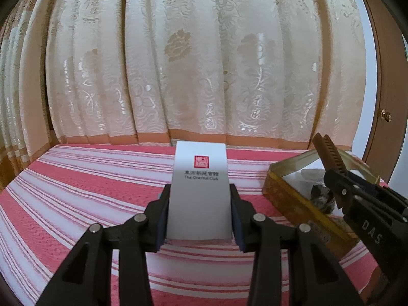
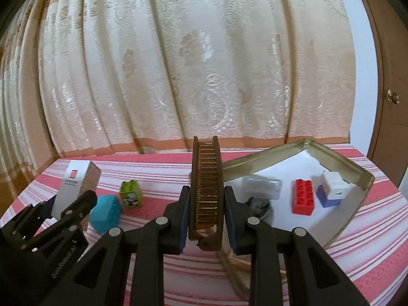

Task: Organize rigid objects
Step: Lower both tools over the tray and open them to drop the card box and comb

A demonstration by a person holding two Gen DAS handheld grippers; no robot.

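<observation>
From the left wrist camera, the left gripper [image 1: 200, 213] is clenched on a white box [image 1: 200, 191] that has a red seal and dark lettering on its face; the blue pads press its two long sides near the lower end, so the box stands upright between them and its front stays readable; below it lies the striped cloth [image 1: 76, 191] in pink and white, and behind hangs a cream curtain [image 1: 178, 63]; at the right edge the right gripper [image 1: 339, 186] reaches over a golden tin tray [image 1: 285, 193], with a brown comb [image 1: 329, 153] rising from its jaws; in my judgement both things are carried toward this tray, since other objects are already collected there; from the right wrist camera, the right gripper [image 2: 206, 216] grasps the brown comb [image 2: 206, 186] across its narrow width near the hinged end, so the long body points forward and away from the camera; the tin tray [image 2: 357, 168] is just to the right and holds a red brick [image 2: 303, 200], a white and blue block [image 2: 331, 188], a clear packet [image 2: 262, 186] and something dark I cannot identify; still outside, on the cloth, are a green block [image 2: 131, 193] and a turquoise block [image 2: 105, 213], near the left gripper [image 2: 58, 204] with its white box [image 2: 74, 186]; these two seem to be the remaining work
</observation>
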